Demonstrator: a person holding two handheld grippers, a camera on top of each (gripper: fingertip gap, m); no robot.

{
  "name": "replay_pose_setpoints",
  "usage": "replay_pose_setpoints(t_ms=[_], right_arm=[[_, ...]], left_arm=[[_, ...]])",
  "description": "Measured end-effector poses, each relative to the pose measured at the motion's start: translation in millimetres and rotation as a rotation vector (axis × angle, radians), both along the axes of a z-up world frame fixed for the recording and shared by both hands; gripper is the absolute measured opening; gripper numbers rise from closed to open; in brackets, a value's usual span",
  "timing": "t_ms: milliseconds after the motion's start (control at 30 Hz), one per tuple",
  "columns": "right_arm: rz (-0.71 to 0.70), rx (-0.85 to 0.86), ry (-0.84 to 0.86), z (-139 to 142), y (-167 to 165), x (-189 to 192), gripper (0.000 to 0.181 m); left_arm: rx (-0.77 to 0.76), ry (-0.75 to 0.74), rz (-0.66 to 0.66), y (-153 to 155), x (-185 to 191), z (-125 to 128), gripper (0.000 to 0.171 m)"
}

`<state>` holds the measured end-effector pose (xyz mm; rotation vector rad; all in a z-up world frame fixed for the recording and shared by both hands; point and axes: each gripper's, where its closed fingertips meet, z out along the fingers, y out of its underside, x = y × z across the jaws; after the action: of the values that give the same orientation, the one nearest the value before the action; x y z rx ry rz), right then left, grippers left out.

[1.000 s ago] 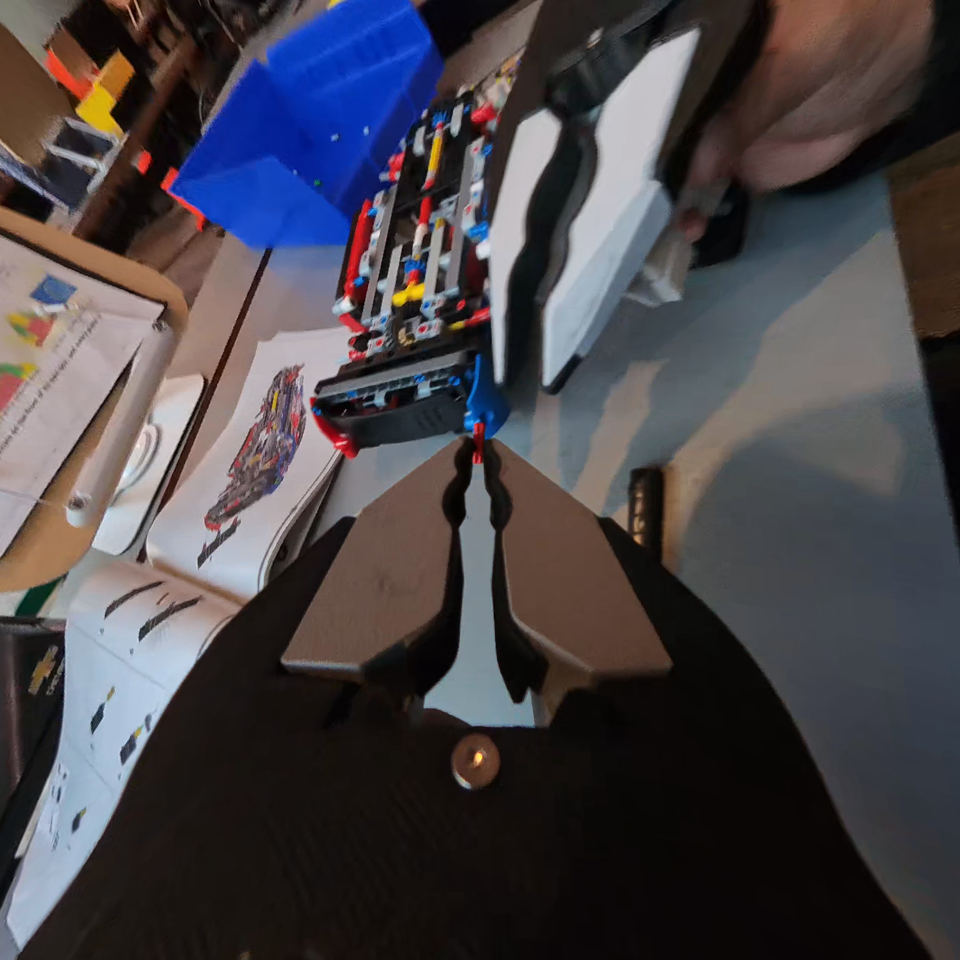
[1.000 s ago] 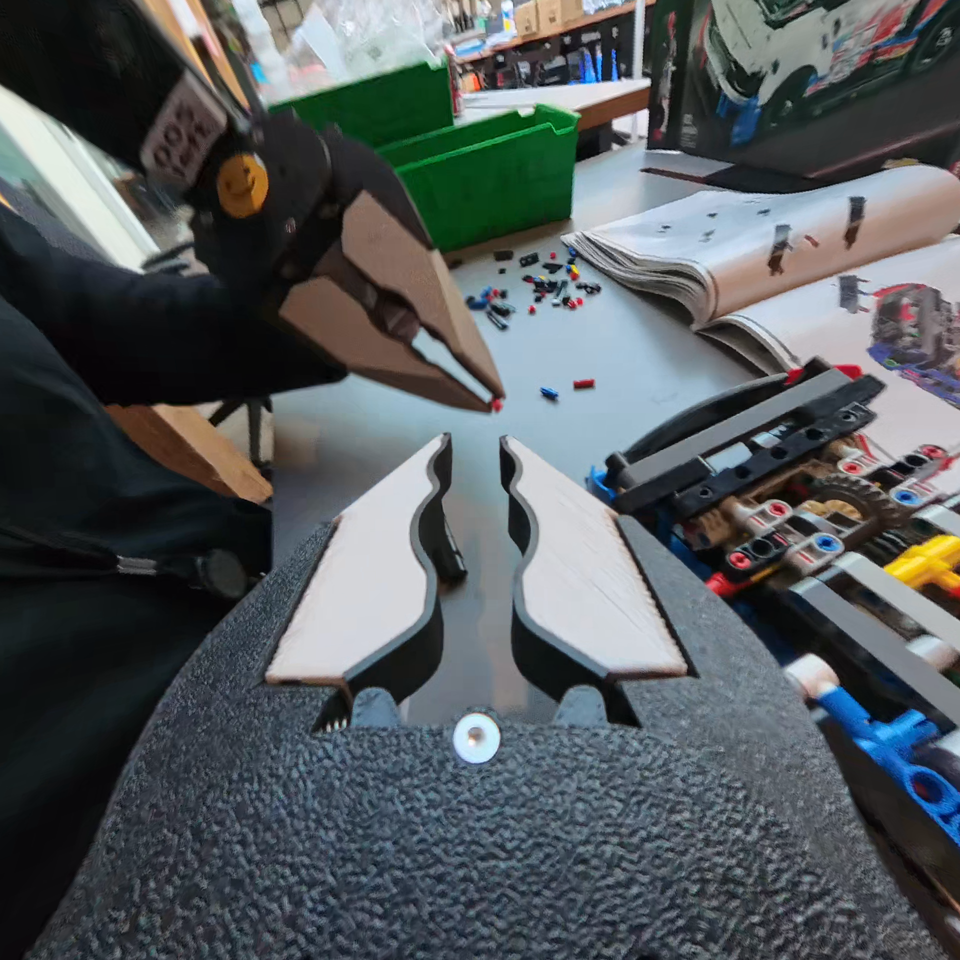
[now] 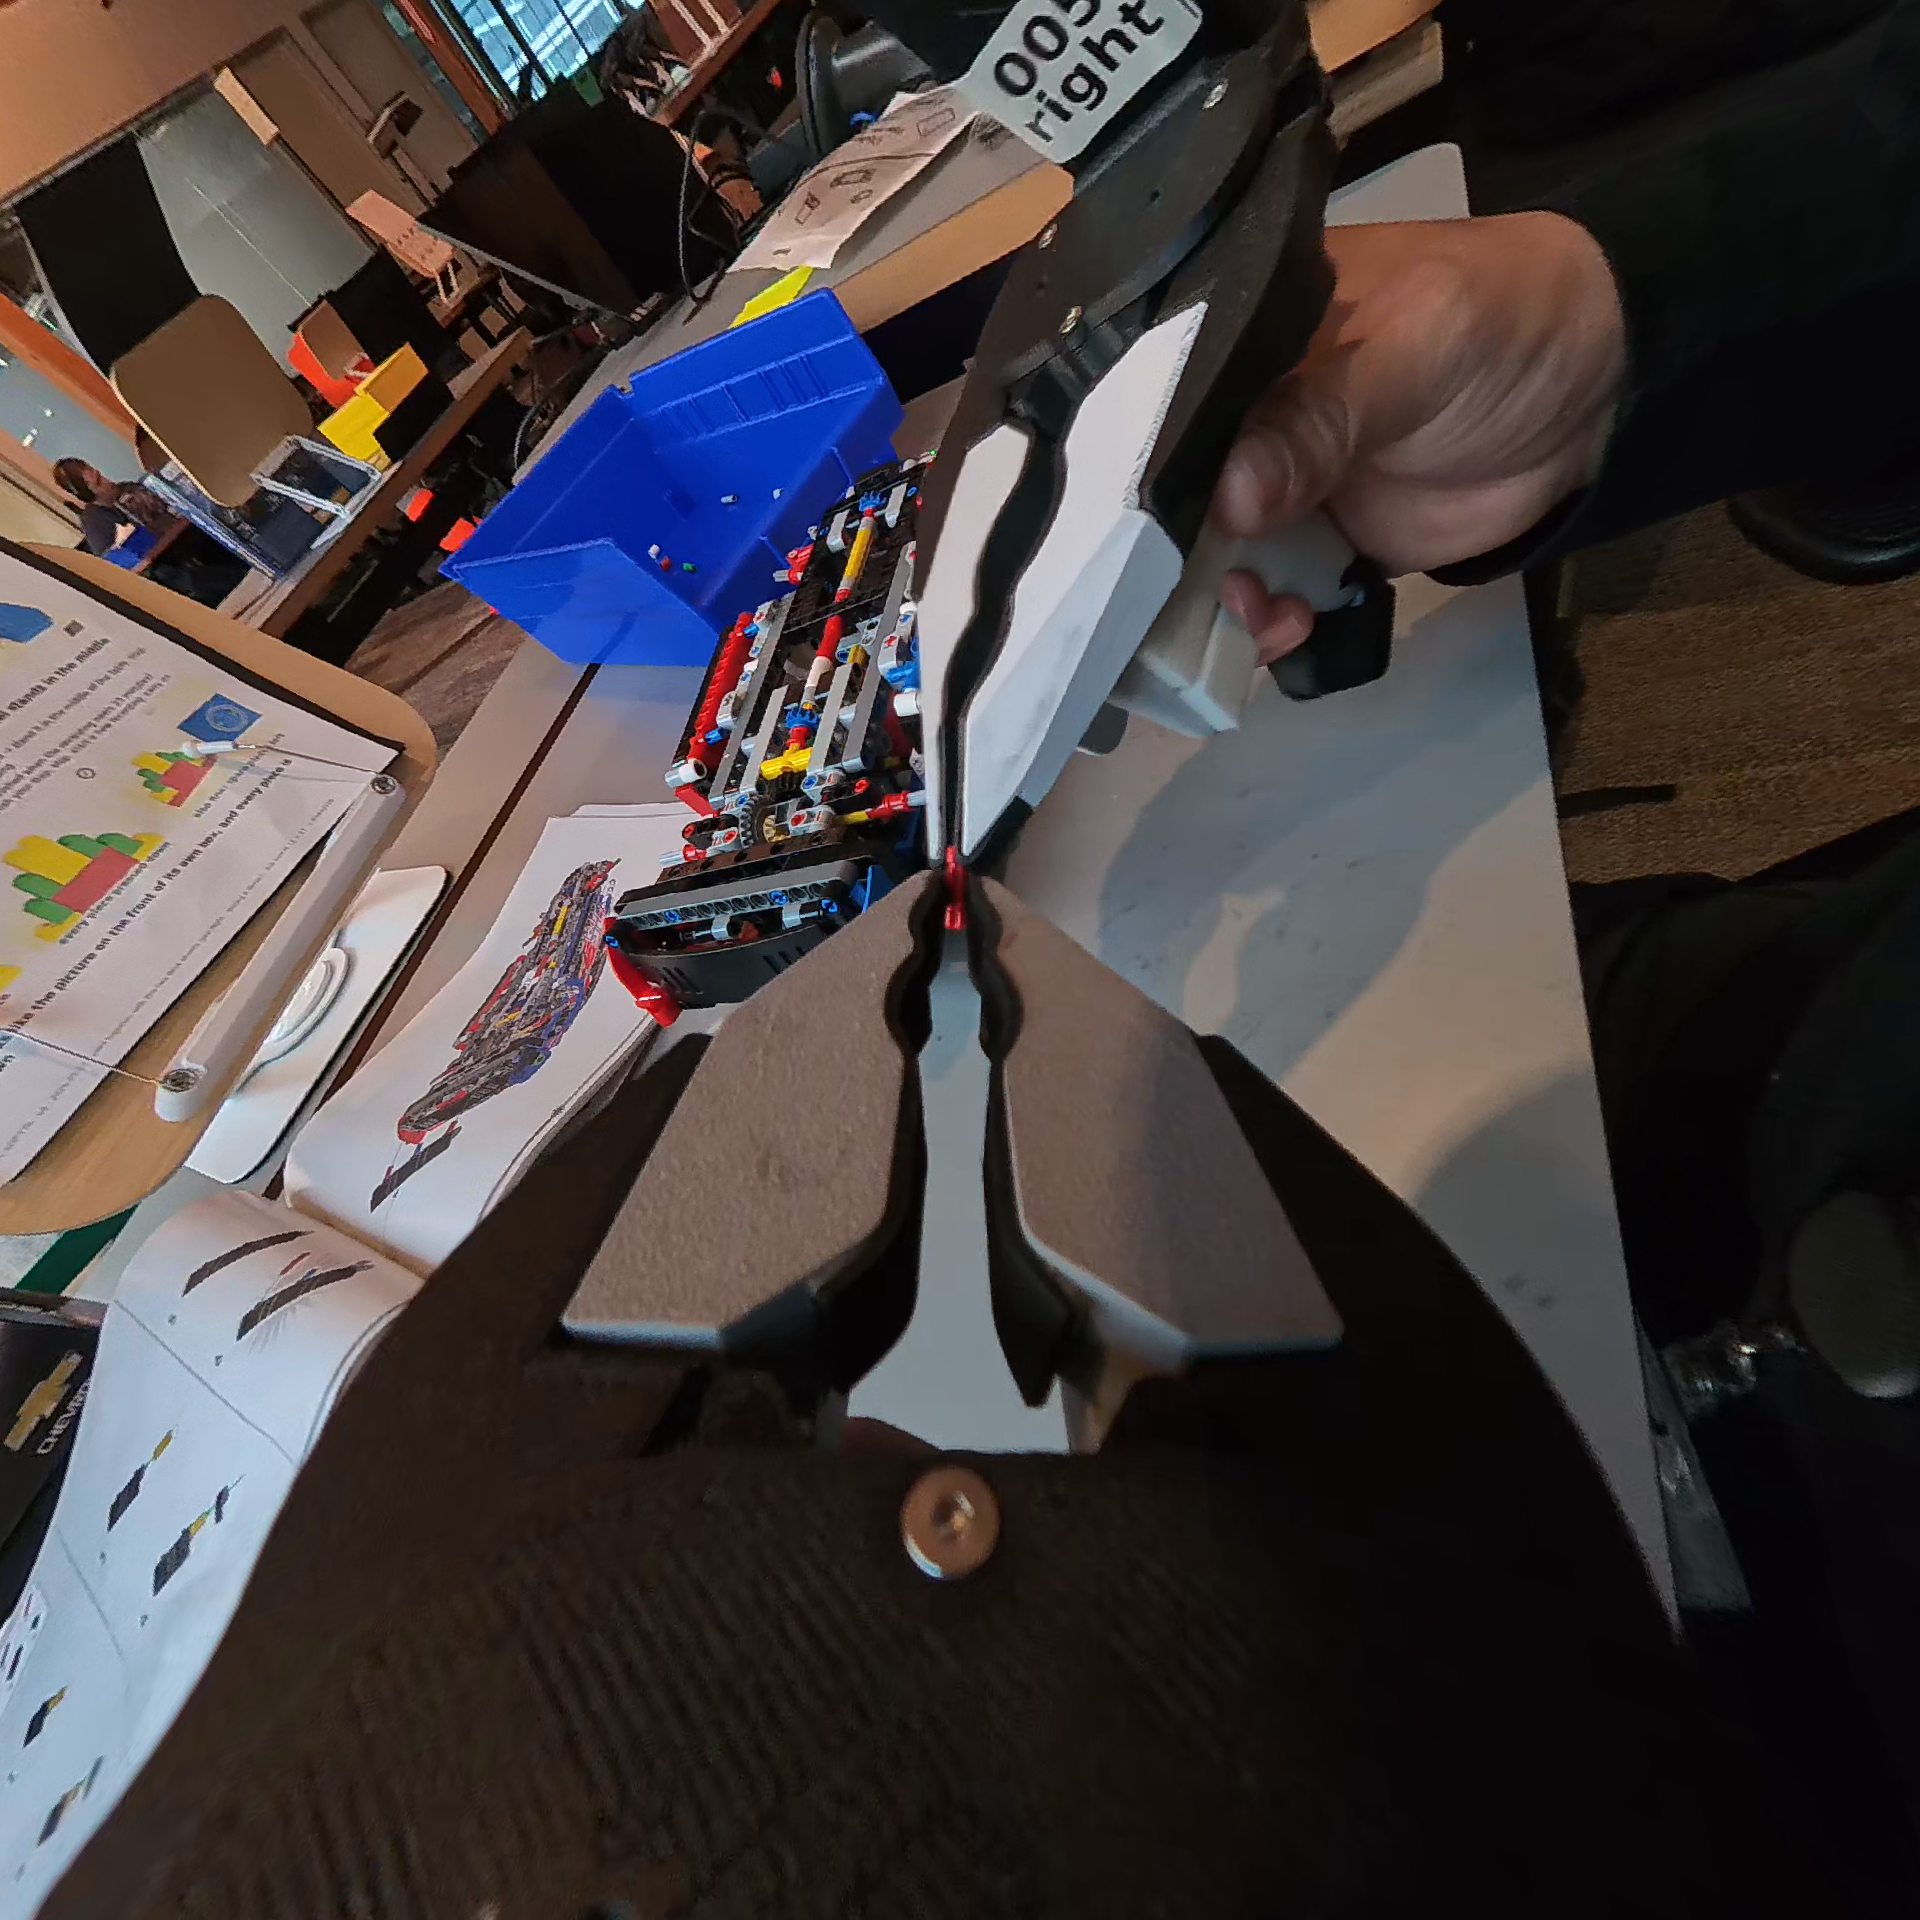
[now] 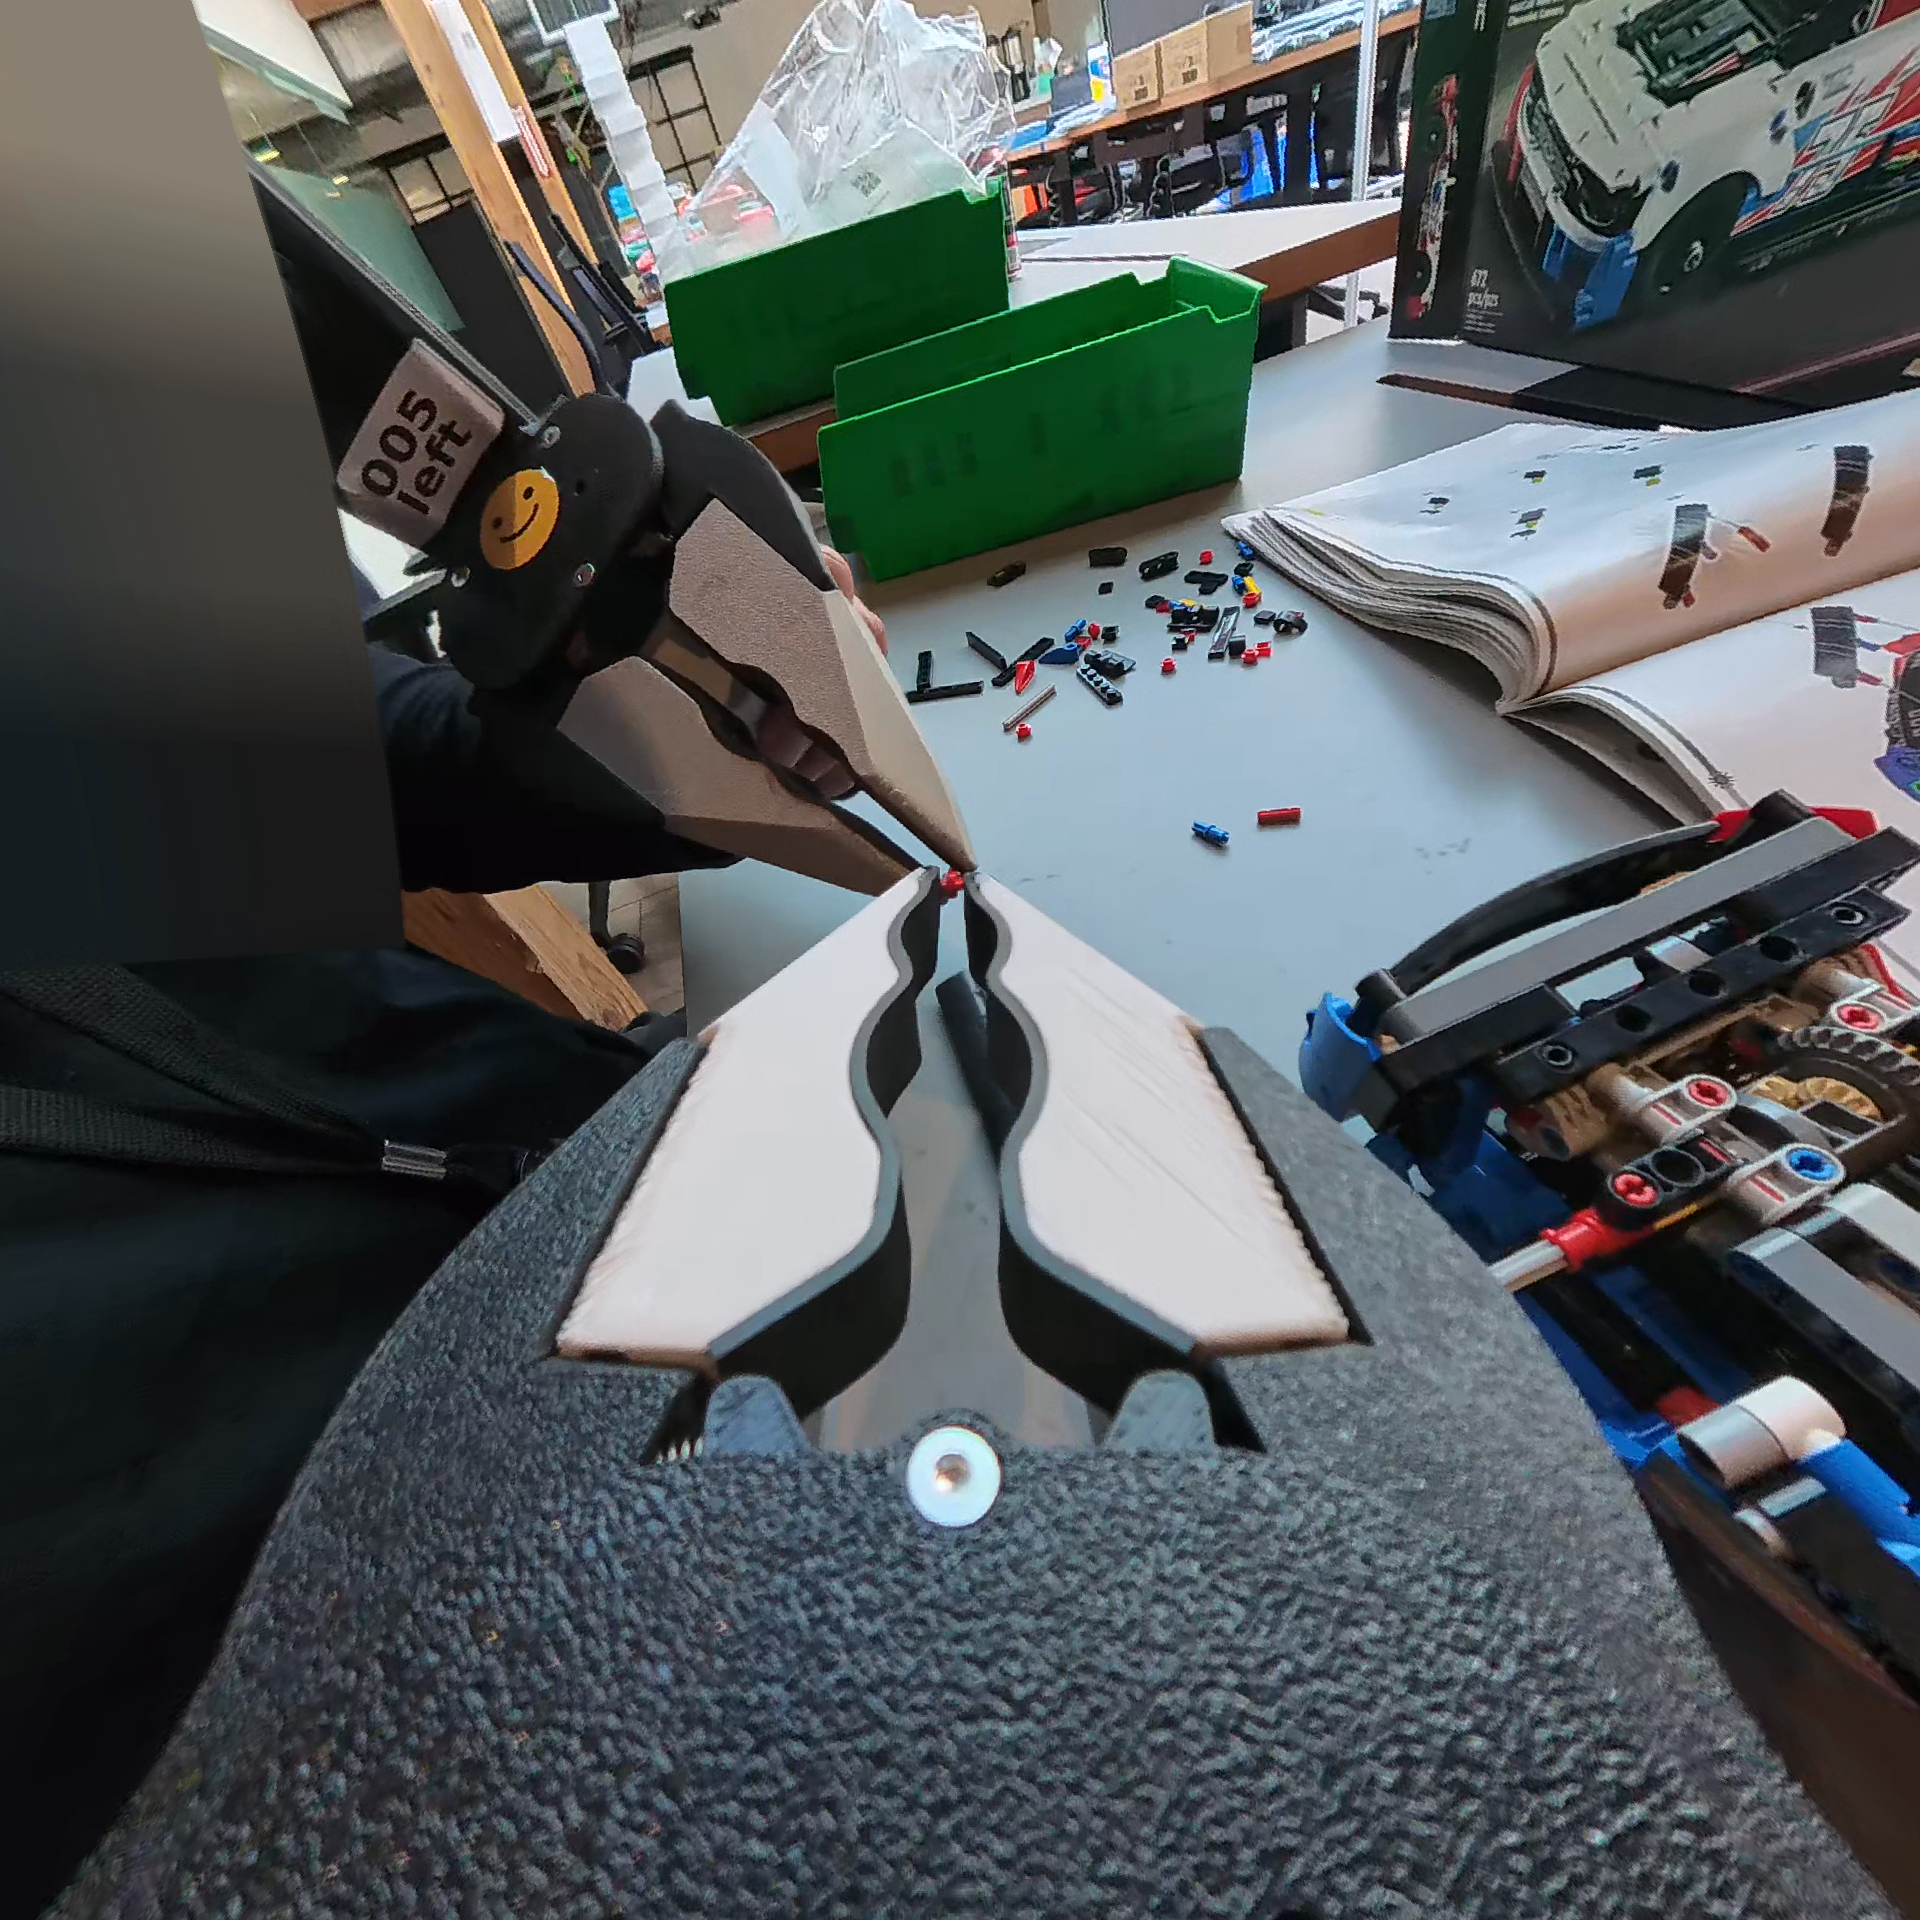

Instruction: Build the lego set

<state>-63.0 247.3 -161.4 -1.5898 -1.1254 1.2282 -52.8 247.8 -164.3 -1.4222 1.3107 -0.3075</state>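
Note:
A small red pin (image 3: 951, 902) is pinched between the fingertips of my left gripper (image 3: 952, 891), held above the grey table. My right gripper (image 4: 948, 881) meets it tip to tip, and its jaws are closed onto the other end of the same red pin (image 4: 949, 883). In the left wrist view the right gripper (image 3: 951, 858) comes down from above, held by a hand. In the right wrist view the left gripper (image 4: 951, 869) comes in from the upper left. The half-built lego car chassis (image 3: 800, 748) stands just behind the tips, and it also shows at the right of the right wrist view (image 4: 1662, 1091).
A blue bin (image 3: 675, 499) stands behind the chassis. An open instruction booklet (image 3: 499, 997) lies to its left. Loose small parts (image 4: 1143, 623), two green bins (image 4: 1039, 436), the set's box (image 4: 1662, 156) and a blue pin (image 4: 1209, 830) lie ahead. A black piece (image 4: 971, 1034) lies below the right gripper. The grippers are tip to tip, or close to it.
The right gripper, open and apart from the left a second ago, has moved to the left gripper's tips and closed on the red pin. The left gripper still holds the pin.

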Motion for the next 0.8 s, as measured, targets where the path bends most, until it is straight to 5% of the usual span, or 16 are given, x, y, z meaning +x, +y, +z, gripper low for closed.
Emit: replay_pose_setpoints(t_ms=[167, 267, 367, 467, 533, 700, 800], right_arm=[[-0.013, -0.021, -0.04, -6, 4, 3, 0.004], [-0.02, -0.032, -0.134, -24, 10, 18, 0.004], [0.032, -0.015, -0.253, -52, 4, 32, 0.004], [0.091, 0.051, -0.378, -78, -5, 40, 0.004], [0.125, 0.102, -0.438, -91, -11, 42, 0.004], [0.226, 0.204, -0.561, -110, -25, 50, 0.004], [0.227, 0.228, -0.593, -113, -26, 56, 0.005]], left_arm=[[-0.179, -0.037, -0.033, -2, -1, -7, 0.005], [-0.456, 0.016, -0.074, -10, -8, -37, 0.026], [-0.579, 0.19, -0.059, -13, -22, -79, 0.026], [-0.583, 0.383, -0.06, -13, -36, -110, 0.02], [-0.548, 0.413, -0.146, -14, -34, -109, 0.013], [-0.362, 0.632, -0.53, -24, -37, -109, 0.013], [-0.265, 0.795, -0.636, -20, -38, -109, 0.013]])
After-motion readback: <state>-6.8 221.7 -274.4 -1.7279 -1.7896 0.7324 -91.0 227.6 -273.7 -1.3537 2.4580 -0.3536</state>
